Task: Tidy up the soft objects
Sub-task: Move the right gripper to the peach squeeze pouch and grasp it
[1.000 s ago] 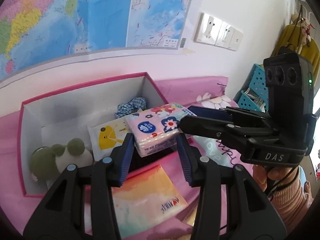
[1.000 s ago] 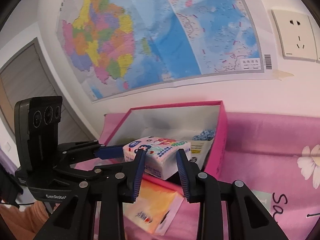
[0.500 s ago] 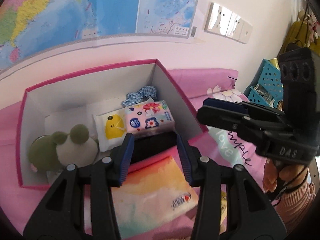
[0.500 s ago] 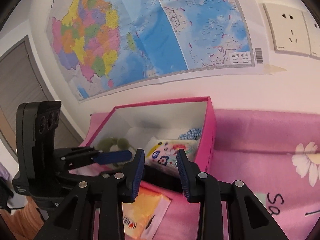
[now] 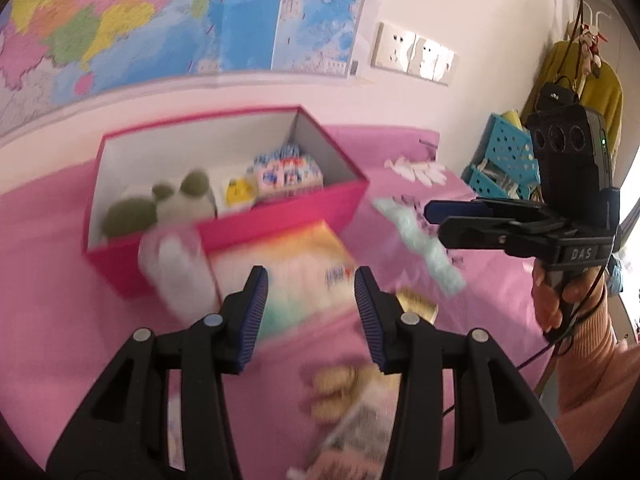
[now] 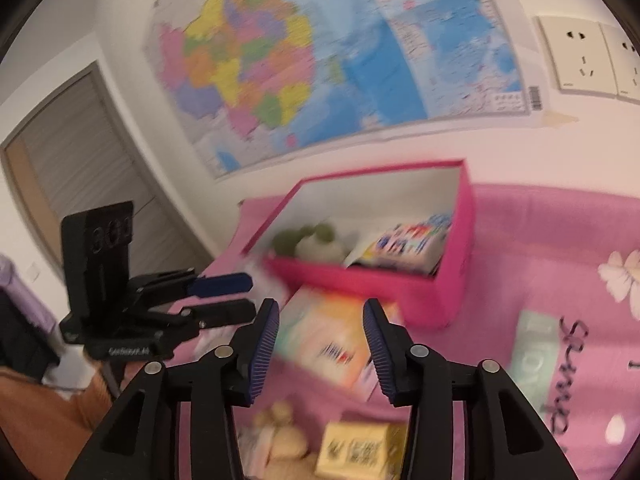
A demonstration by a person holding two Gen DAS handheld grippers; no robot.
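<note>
Several soft items are sitting in the pink box [image 5: 280,216] already, w/ the tissue pack [image 5: 296,276] etc. waiting outside along its front wall, both left gripper [image 5: 307,300] & right gripper [image 6: 320,336] hanging apart, gripping nothing.

A pink bedsheet [image 5: 48,320] with white flower prints and dark script lettering covers the bed, which runs up against the wall under the map. On it, close to the wall edge, sits an open pink box [image 5: 280,212] with a grey-white lining. Just in front of the box lies a flat tissue pack [image 6: 332,344] in orange, yellow and teal, one corner near the box's front wall. Beside it, at the box's front corner, lies a blurred whitish soft item [image 5: 176,264]. Nearer the front edge lie a beige plush [image 6: 280,436] and a yellow packet [image 6: 360,448], close together.
</note>
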